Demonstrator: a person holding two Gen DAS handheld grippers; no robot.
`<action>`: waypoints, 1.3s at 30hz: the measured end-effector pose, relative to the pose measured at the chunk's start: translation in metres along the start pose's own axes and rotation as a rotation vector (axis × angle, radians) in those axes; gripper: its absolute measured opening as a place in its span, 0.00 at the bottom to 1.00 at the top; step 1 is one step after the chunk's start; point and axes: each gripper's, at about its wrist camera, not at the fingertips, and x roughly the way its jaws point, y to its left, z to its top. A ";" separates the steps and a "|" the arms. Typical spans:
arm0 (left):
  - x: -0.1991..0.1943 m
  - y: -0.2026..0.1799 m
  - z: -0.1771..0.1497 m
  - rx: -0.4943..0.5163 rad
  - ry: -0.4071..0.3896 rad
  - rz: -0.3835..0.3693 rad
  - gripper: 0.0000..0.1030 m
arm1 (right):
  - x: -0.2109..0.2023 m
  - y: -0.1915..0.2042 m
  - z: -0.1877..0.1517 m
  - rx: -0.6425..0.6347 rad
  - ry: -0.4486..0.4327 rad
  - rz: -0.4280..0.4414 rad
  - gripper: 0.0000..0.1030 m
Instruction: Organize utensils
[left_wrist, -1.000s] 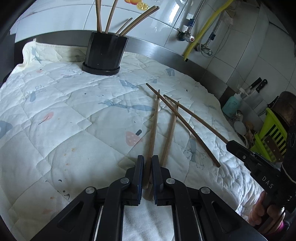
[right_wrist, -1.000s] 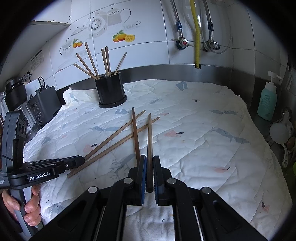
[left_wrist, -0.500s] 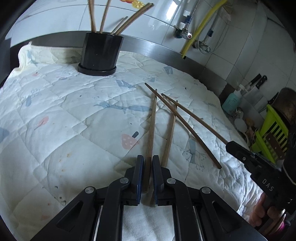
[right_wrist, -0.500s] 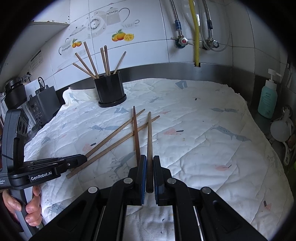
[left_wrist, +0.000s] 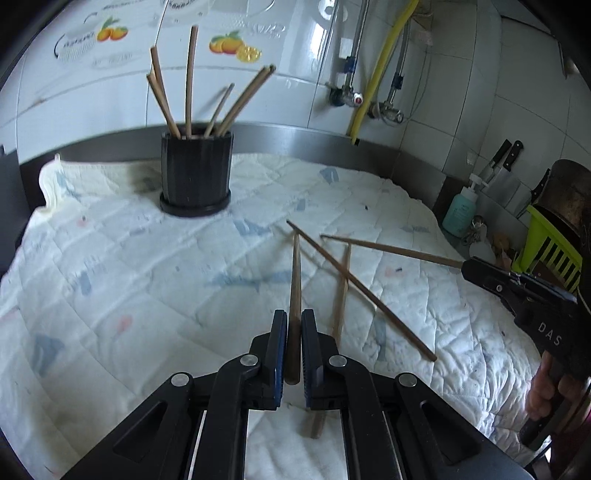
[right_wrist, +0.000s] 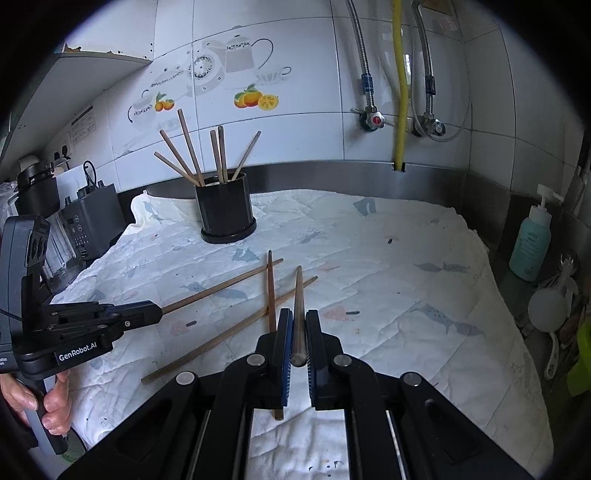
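Left wrist view
My left gripper (left_wrist: 294, 334): closed on one chopstick (left_wrist: 295, 280); its thick end sits between my pads, its tip points toward the holder
Holder (left_wrist: 196, 173): black cup at the back of the quilted cloth (left_wrist: 110, 280); six or so chopsticks stand in it, so that part looks done
Loose chopsticks (left_wrist: 360, 288): two lie on the cloth, crossing beside my held one; I judge these are left to collect
My right gripper (left_wrist: 480, 267): at the right edge, clamped on another chopstick (left_wrist: 391, 248)

Right wrist view
My right gripper (right_wrist: 298, 332): shut on its chopstick (right_wrist: 298, 295), which runs forward, clear of the cloth as far as I can tell
Loose pair (right_wrist: 271, 288): one beside my fingers, one slanting under it
My left gripper (right_wrist: 147, 312): gripping its own chopstick (right_wrist: 221, 286)
Progress: roughly halfway by my reckoning; two in hand, not yet at the holder (right_wrist: 225, 210); two on the cloth
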 end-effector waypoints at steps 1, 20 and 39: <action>-0.003 0.001 0.006 0.006 -0.009 0.003 0.07 | 0.000 0.000 0.006 -0.009 -0.001 0.002 0.09; -0.062 0.063 0.114 0.012 -0.117 0.067 0.07 | 0.010 0.005 0.125 -0.171 0.017 0.077 0.09; -0.108 0.134 0.171 -0.019 -0.175 0.177 0.06 | 0.031 0.043 0.199 -0.242 -0.032 0.129 0.09</action>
